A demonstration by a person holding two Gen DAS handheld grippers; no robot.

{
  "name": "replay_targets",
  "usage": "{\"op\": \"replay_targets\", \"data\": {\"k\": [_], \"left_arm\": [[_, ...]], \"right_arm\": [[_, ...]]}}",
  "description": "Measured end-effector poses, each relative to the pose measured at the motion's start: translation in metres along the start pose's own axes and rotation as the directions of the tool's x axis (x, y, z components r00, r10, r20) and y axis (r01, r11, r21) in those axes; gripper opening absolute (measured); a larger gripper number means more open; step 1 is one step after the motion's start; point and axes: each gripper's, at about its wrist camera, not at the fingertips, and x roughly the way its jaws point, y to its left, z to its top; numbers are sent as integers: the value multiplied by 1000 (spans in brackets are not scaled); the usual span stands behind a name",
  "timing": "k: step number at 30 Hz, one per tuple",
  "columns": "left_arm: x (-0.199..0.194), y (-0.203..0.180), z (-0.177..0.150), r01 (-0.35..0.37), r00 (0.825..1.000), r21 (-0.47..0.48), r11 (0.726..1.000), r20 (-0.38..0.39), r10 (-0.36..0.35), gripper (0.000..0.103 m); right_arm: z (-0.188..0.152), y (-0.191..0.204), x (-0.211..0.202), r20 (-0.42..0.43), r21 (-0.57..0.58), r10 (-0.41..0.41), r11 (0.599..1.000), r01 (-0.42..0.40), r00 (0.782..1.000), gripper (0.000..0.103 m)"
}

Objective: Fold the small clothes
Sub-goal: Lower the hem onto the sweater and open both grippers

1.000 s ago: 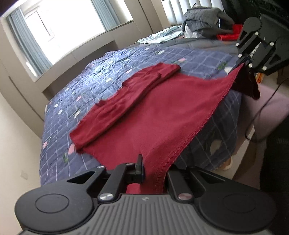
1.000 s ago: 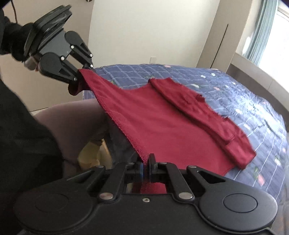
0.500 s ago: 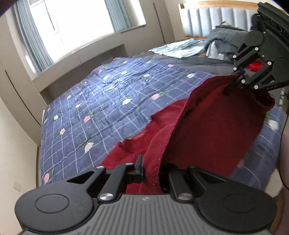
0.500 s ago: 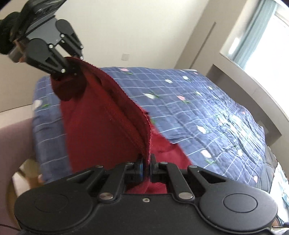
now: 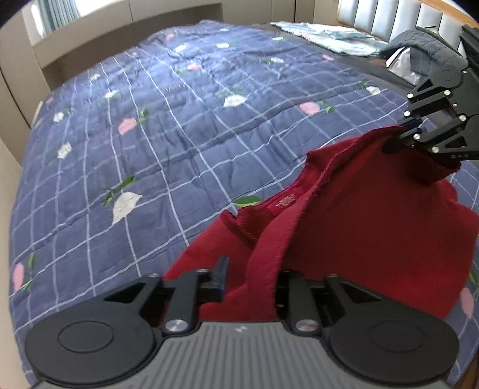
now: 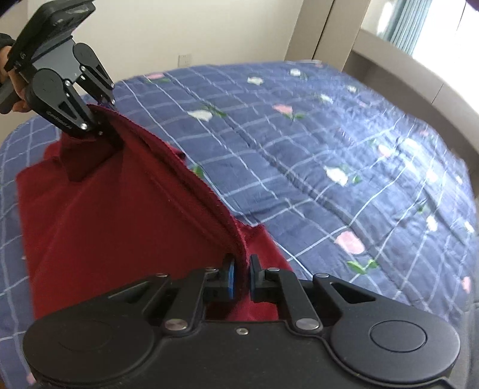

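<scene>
A dark red knitted garment (image 5: 374, 224) lies doubled over on the blue checked quilt (image 5: 179, 134), its hem raised between both grippers. My left gripper (image 5: 251, 269) is opening: its jaws stand well apart, and the hem lies loose between them against the right finger. In the right wrist view the left gripper (image 6: 101, 131) sits at the garment's (image 6: 119, 209) far corner. My right gripper (image 6: 242, 263) pinches the hem's other end between its blue pads, and these jaws are starting to open. The left wrist view has the right gripper (image 5: 398, 137) at the upper right, the cloth hanging from it.
The flowered quilt (image 6: 329, 134) spreads wide beyond the garment. A grey padded jacket (image 5: 425, 51) and a pale blue cloth (image 5: 329, 33) lie near the headboard (image 5: 389, 15). A window ledge (image 6: 404, 77) runs along the far side. A person's hand (image 6: 18, 89) holds the left gripper.
Both grippers carried the hem across the bed and down, folding the garment over itself. The left jaws went from shut on the hem to wide apart; the right pads parted slightly.
</scene>
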Motion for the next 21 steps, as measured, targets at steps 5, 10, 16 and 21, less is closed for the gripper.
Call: {"op": "replay_targets", "data": {"k": [5,10,16,21], "left_arm": [[16,20,3,14,1000,3,1000,-15,-14,83],[10,45,8,79,997,20,997,-21,-78,99],[-6,71,11,112,994,-32,993,2,-112,100],[-22,77,8,32,999,-32,999,31,-31,101]], "right_arm": [[-7,-15,26,-19,60,28,998,-27,999,25],[-12,-30,33,7,131,35,991,-35,999,39],[-19,-31,47,0,162,17,987,-16,1000,41],[-22,-30,48,4,170,-4,986,4,1000,42]]}}
